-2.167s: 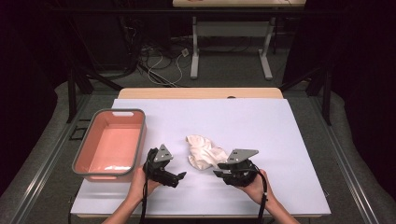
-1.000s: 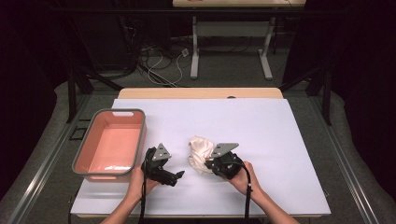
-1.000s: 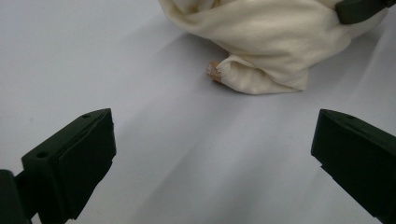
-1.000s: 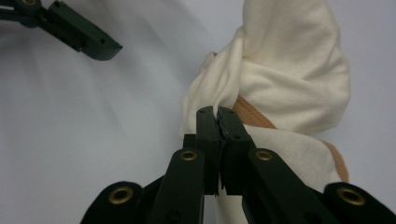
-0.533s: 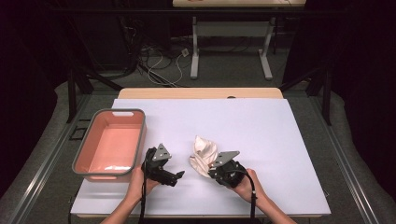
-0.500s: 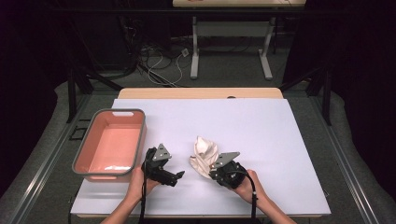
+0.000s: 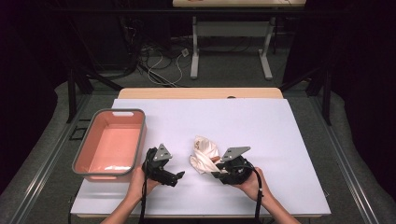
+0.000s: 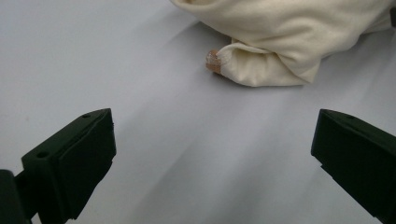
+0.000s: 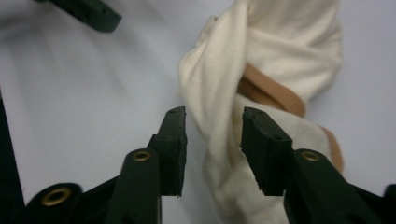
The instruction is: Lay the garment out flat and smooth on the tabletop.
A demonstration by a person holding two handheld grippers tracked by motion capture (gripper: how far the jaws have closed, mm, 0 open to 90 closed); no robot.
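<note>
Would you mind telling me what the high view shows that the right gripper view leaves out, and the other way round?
The high view adds the pink tub and the whole left claw. The right gripper view adds the tan band in the cream cloth, and a fold of it between the jaws of the right claw, which have just been opening. Both share the cloth on the white table.

Soft matt cream cloth (image 9: 275, 56), smooth matt white table (image 7: 280, 135), glossy pink plastic bin (image 7: 112, 144)
</note>
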